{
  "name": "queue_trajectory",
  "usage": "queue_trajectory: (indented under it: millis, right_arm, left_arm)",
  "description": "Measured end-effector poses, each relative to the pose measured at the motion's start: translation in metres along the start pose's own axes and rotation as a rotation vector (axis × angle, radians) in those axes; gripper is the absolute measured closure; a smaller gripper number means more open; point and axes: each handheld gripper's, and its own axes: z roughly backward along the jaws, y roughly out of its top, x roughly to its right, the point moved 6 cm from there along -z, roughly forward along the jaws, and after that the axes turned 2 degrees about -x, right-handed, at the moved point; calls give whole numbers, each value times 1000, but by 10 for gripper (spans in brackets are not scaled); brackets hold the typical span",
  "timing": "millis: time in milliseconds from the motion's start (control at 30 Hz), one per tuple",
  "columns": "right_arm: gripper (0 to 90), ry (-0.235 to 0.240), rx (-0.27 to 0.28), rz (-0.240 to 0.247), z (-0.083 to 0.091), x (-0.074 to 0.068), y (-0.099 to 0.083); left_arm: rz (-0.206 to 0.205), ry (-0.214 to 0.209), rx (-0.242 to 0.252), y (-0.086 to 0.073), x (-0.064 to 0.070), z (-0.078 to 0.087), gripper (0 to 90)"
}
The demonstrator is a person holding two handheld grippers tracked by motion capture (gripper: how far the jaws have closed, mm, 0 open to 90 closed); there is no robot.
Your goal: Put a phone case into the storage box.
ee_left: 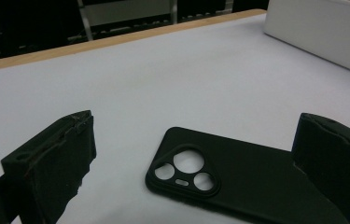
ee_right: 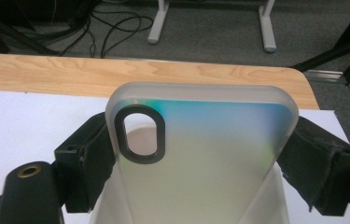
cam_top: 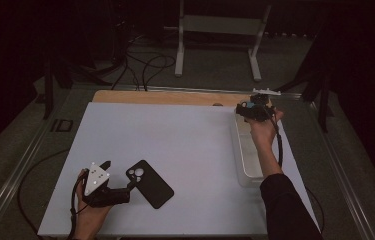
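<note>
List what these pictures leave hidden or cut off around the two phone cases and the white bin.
- Black phone case: in the left gripper view its lower end is cut by the frame edge and covered by one jaw.
- Translucent phone case: in the right gripper view its lower part runs off the bottom edge; in the high view the right gripper covers it.
- White bin: the forearm hides part of its inside in the high view.

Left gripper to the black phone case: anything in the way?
Nothing visible. The left gripper is open, one jaw on each side of the black phone case, which lies flat on the white table sheet, camera cutout up. Bare sheet lies between jaws and case.
</note>
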Motion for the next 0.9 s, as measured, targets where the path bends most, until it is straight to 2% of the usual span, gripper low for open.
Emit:
queue_trajectory:
  millis: [333, 400, 500, 700, 900]
  right_arm:
    - [165, -6, 1, 13, -10, -2, 0]
    - [161, 0, -15, 23, -12, -4, 1]
    - [105, -7, -47, 45, -16, -7, 1]
    - [85, 2, -39, -10, -18, -5, 1]
    - [86, 3, -10, -5, -9, -2, 5]
  left_arm:
    - [5, 4, -5, -1, -1, 0, 3]
    - [6, 5, -5, -2, -1, 0, 3]
    - [7, 5, -6, -2, -1, 1, 3]
    - [5, 7, -7, -2, -2, 2, 4]
    - [10, 12, -5, -2, -3, 2, 4]
